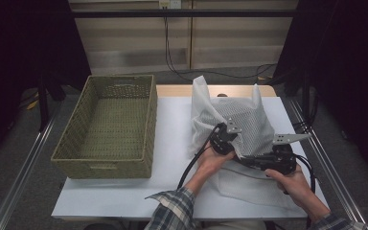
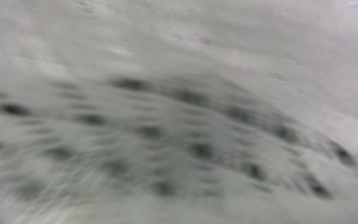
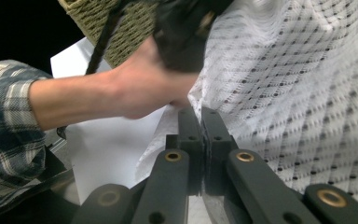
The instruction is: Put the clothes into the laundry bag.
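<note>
A white mesh bag (image 1: 249, 120) stands bunched up on the white table (image 1: 172, 139), with its lower part spread flat toward the front right. My left gripper (image 1: 226, 135) is pressed against the bag's left side and its jaw tips are hidden by the fabric. The left gripper view is a blur of mesh bag (image 2: 177, 116) right against the lens. My right gripper (image 3: 200, 114) has its jaws closed together on the edge of the mesh bag (image 3: 298, 84). From above, the right gripper (image 1: 243, 159) points left at the bag's lower front edge, just below the left hand.
An empty woven basket (image 1: 151, 124) stands on the table's left half, its corner visible as basket (image 3: 135, 37) behind the left hand. Bare white table (image 3: 107, 149) lies between basket and bag. Black cables trail from both grippers toward the front edge.
</note>
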`<state>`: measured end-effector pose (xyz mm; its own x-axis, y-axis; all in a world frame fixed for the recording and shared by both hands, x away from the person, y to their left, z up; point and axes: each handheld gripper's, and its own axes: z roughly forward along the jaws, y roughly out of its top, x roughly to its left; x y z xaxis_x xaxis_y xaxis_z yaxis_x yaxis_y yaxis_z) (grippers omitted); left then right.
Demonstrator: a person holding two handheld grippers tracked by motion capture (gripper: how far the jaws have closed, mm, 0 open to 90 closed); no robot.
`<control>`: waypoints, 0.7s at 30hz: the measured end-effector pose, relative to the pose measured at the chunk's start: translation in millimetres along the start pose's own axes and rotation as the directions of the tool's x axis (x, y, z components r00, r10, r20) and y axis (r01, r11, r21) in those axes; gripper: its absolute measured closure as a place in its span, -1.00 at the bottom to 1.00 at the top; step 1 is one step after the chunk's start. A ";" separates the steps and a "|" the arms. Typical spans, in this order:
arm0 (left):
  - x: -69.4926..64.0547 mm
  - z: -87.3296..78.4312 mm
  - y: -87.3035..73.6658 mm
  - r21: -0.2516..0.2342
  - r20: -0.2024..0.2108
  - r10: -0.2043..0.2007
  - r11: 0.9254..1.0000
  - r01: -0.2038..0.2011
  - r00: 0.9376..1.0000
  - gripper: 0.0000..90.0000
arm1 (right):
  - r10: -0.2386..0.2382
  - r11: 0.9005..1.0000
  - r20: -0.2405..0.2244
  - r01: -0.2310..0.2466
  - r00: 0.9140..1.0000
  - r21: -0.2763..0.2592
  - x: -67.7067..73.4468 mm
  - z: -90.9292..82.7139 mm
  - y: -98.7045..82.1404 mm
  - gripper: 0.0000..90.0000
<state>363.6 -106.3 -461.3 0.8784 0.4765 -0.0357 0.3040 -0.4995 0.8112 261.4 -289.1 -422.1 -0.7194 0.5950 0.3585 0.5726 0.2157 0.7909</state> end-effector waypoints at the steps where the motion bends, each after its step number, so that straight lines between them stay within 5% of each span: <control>1: 2.2 2.6 -2.2 -0.009 0.000 0.005 1.000 -0.005 1.000 0.85 | 0.002 1.000 -0.003 -0.002 1.000 0.002 0.2 0.3 -0.8 0.98; 4: 4.1 8.2 -11.0 0.052 -0.024 0.055 0.997 -0.053 0.998 0.82 | 0.007 1.000 -0.002 -0.007 1.000 0.022 -0.9 2.5 -3.3 0.98; 7: 5.4 4.6 -15.8 0.050 -0.007 0.045 0.998 -0.045 0.999 0.74 | 0.006 0.999 0.008 -0.007 1.000 0.047 -3.3 7.0 -7.3 0.98; 12: 3.6 -21.8 -22.2 0.063 0.024 0.069 0.996 -0.070 0.997 0.34 | 0.006 0.999 0.021 -0.007 1.000 0.039 -6.2 6.0 -7.0 0.98; 18: 5.0 -56.2 -51.9 0.084 0.004 0.077 0.993 -0.078 0.997 0.10 | 0.010 0.999 0.028 -0.011 1.000 0.032 -7.9 6.2 -5.7 0.97; 21: 7.9 -60.7 -65.2 0.100 0.028 0.066 0.993 -0.069 0.997 -0.04 | 0.008 0.999 0.039 -0.009 0.999 0.037 -6.5 7.6 -5.9 0.97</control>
<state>328.3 -26.0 -478.9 0.9067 0.4218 0.0014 0.2783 -0.6007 0.7494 265.6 -288.4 -432.9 -0.6990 0.6265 0.3450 0.5933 0.2385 0.7689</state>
